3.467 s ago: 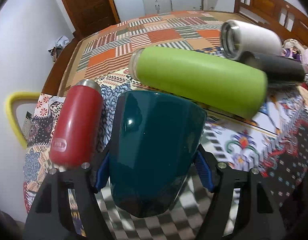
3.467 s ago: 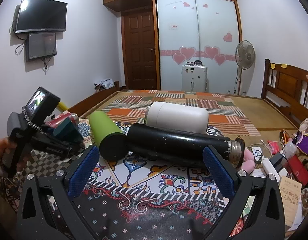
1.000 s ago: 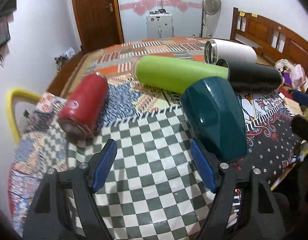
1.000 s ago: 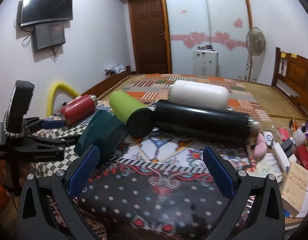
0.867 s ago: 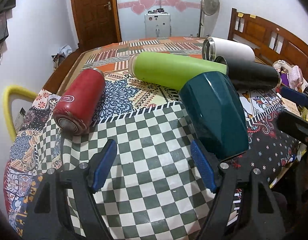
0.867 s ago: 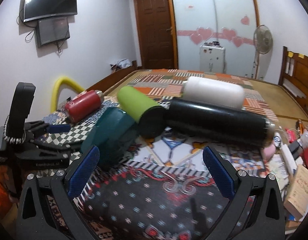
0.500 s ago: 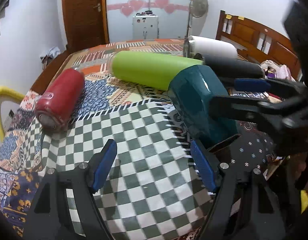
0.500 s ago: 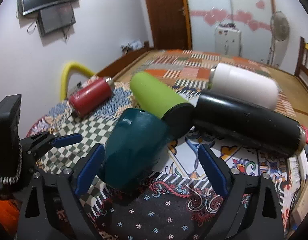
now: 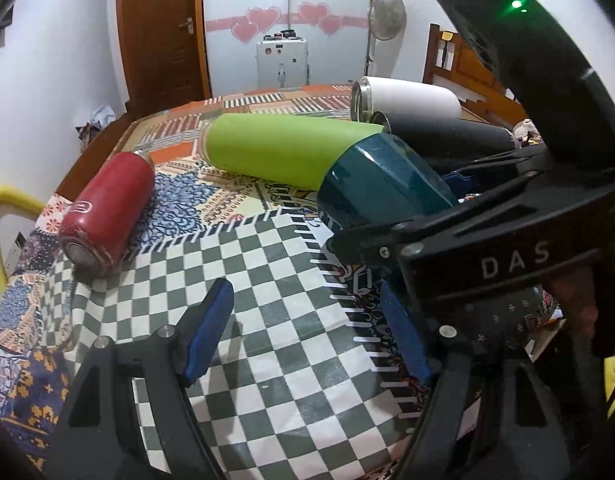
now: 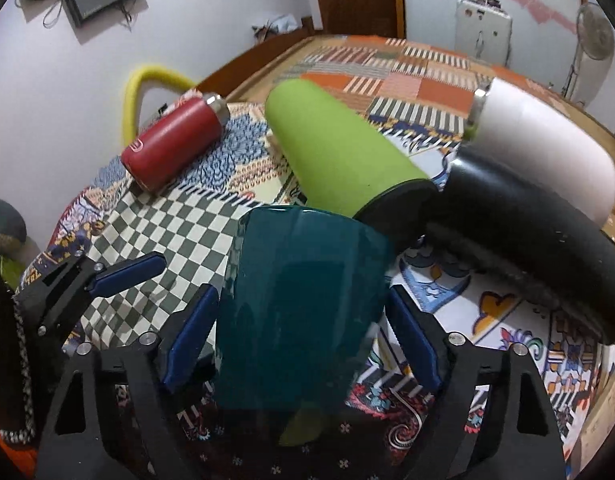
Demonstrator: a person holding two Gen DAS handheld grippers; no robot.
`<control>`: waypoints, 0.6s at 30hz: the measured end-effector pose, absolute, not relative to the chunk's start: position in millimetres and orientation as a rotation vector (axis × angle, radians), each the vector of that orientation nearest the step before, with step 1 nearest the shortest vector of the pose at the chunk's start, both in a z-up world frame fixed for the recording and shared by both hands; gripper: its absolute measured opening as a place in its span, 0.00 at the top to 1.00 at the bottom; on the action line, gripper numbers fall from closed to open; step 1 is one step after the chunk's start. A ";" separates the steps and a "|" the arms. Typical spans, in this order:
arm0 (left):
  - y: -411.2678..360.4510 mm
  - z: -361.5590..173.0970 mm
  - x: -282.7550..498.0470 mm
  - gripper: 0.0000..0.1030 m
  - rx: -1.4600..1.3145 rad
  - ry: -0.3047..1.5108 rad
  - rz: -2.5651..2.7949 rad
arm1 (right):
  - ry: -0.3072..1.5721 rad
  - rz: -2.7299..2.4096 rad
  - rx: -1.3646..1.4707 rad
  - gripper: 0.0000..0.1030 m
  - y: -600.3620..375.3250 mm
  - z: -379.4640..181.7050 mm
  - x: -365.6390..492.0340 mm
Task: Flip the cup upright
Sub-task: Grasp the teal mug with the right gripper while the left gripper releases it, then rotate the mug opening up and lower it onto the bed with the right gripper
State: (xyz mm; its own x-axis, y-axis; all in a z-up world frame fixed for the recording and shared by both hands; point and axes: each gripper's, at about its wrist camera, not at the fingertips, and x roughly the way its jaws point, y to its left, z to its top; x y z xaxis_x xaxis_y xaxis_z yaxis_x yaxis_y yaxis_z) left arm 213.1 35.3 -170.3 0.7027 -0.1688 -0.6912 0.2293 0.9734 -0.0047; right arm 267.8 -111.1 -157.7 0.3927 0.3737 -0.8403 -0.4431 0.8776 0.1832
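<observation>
The right gripper [image 10: 301,344] has its blue pads [image 10: 189,336] spread to either side of the teal cup [image 10: 299,312], which fills the lower centre of the right wrist view. The pads sit close to the cup's sides, but whether they touch or press it I cannot tell. Straddling the body crosswise looks like the hold a turn would need: the cup lies on its side on the patterned tablecloth [image 9: 267,280], so a grip across its width would let the wrist roll it onto its base.

The left gripper [image 9: 307,332] stands empty at the bottom of the left wrist view, its jaws wide apart over the checked part of the cloth. It sits clear of the cup, probably to leave the other tool room.

Beyond the cup, toward the upper middle of both views, the green bottle [image 10: 339,148] lies on its side with its dark end just beside the cup's far end. The black bottle [image 10: 527,248] and white bottle [image 10: 547,140] lie at the right, the red bottle [image 9: 107,208] at the left. That crowding behind the cup suggests lifting it before rotating, or it may knock the green bottle.
</observation>
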 end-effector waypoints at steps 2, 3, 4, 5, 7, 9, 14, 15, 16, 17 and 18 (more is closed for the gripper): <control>38.4 -167.8 208.8 0.26 0.083 0.751 -0.213 | 1.048 0.527 -0.070 0.26 -113.0 -156.7 267.7; 40.3 -166.8 206.9 0.26 0.078 0.747 -0.210 | 1.046 0.528 -0.071 0.27 -114.7 -155.7 264.8; 43.5 -164.4 205.7 0.26 0.069 0.744 -0.203 | 1.042 0.526 -0.075 0.27 -115.8 -154.5 262.9; 45.9 -162.8 205.0 0.26 0.064 0.741 -0.197 | 1.032 0.526 -0.070 0.27 -118.2 -153.1 259.9; 51.4 -158.3 202.0 0.26 0.057 0.730 -0.173 | 1.018 0.529 -0.059 0.27 -122.7 -150.8 256.0; 55.9 -154.0 199.1 0.26 0.048 0.719 -0.154 | 0.998 0.531 -0.043 0.28 -129.1 -145.6 250.0; 62.8 -140.2 191.6 0.26 0.021 0.677 -0.117 | 0.922 0.520 -0.037 0.28 -139.3 -132.6 234.1; 63.0 -136.9 189.9 0.26 0.017 0.667 -0.116 | 0.903 0.517 -0.035 0.29 -142.1 -129.5 230.2; 63.3 -134.8 189.0 0.26 0.014 0.661 -0.114 | 0.885 0.515 -0.035 0.29 -144.0 -127.2 228.0; 62.9 -132.3 188.1 0.25 0.011 0.654 -0.111 | 0.867 0.512 -0.039 0.29 -144.5 -125.3 227.2; 62.6 -130.4 187.5 0.24 0.008 0.648 -0.110 | 0.843 0.504 -0.046 0.30 -144.6 -122.5 224.5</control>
